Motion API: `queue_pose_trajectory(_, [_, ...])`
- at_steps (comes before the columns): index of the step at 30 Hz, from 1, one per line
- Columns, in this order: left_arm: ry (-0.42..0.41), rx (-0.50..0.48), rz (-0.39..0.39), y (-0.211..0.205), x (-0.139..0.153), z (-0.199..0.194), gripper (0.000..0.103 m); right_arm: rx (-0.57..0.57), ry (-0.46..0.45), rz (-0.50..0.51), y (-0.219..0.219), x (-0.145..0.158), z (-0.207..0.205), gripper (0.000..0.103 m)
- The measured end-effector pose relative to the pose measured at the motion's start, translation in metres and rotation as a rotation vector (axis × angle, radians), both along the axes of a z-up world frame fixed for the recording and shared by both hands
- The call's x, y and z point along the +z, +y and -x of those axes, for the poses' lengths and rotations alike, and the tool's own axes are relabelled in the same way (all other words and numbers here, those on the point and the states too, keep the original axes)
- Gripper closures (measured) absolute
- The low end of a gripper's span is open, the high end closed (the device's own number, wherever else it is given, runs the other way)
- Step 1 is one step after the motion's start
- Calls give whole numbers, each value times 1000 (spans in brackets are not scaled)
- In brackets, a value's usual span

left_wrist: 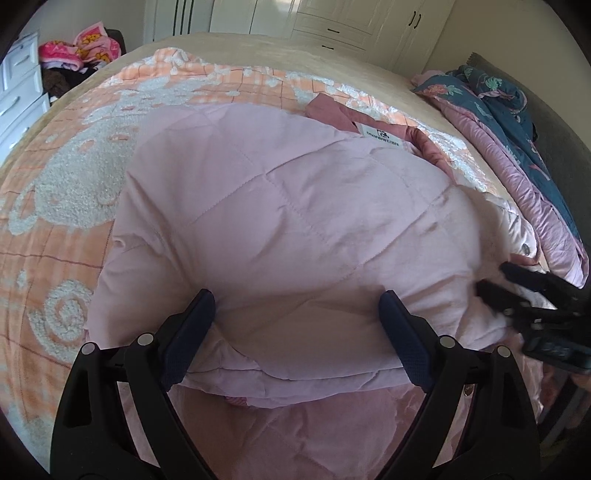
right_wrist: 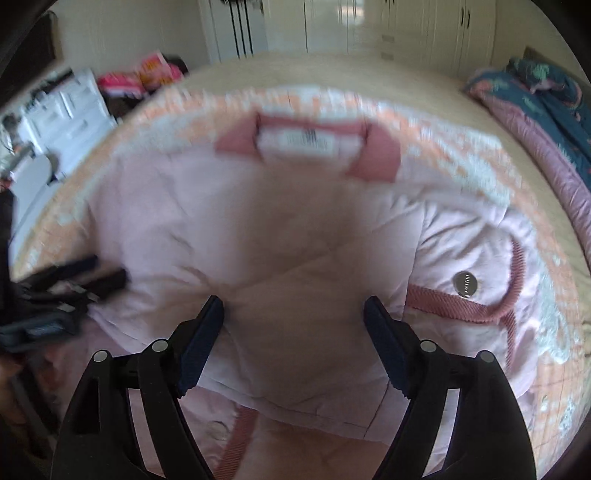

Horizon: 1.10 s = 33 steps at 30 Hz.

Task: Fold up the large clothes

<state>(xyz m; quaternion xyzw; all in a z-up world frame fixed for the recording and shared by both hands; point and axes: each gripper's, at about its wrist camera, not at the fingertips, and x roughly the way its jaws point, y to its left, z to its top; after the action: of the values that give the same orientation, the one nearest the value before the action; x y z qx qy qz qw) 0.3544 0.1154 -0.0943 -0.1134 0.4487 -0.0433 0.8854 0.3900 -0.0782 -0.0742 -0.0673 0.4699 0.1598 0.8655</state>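
While your two grippers hung above the bed (left_wrist: 229,48), one pale pink quilted jacket (left_wrist: 295,206) lay folded on the single orange-and-white patterned blanket (left_wrist: 55,192) spread across it. You held the left gripper (left_wrist: 297,314) wide open over the jacket's near edge, its two dark fingers (left_wrist: 195,332) straddling a bulge of fabric without pinching it. Your right gripper (right_wrist: 293,321) also stood wide open and gripped nothing, its fingers just above the cloth, right of the left gripper along that same near edge; that view was blurred.

The jacket's long axis ran away from you, its darker pink collar (right_wrist: 376,155) and one white label (right_wrist: 306,142) at the far end, pointing toward the white wardrobes (left_wrist: 351,26) beyond the bed. One silver snap button (right_wrist: 465,283) showed beside ribbed pink trim (right_wrist: 443,301) on the jacket's right side; a second round snap sat dimly at the near hem, too blurred to be sure.

Right of the jacket, one blue floral quilt (left_wrist: 509,110) with a mauve lining lay bunched along the bed's edge. Left of the jacket, beyond the bed, one white drawer unit (left_wrist: 22,92) stood beside one heap of bright pink clothes (left_wrist: 85,48).
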Motion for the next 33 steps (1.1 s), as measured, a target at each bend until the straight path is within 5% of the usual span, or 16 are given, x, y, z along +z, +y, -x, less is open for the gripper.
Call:
queue_pose_trajectory(9, [-11,-1,-22,-4,13,5,20,-63,-37,-47,-6,-9,9,20])
queue_pose_trajectory(24, [-43,-3,-17,-7,38,15,20,-94,-63,-162,-26,23,49,8])
queue_pose_trajectory(33, [-46,-22,6,-10,51,24,9,-116,-80,-185,-40,37,67,7])
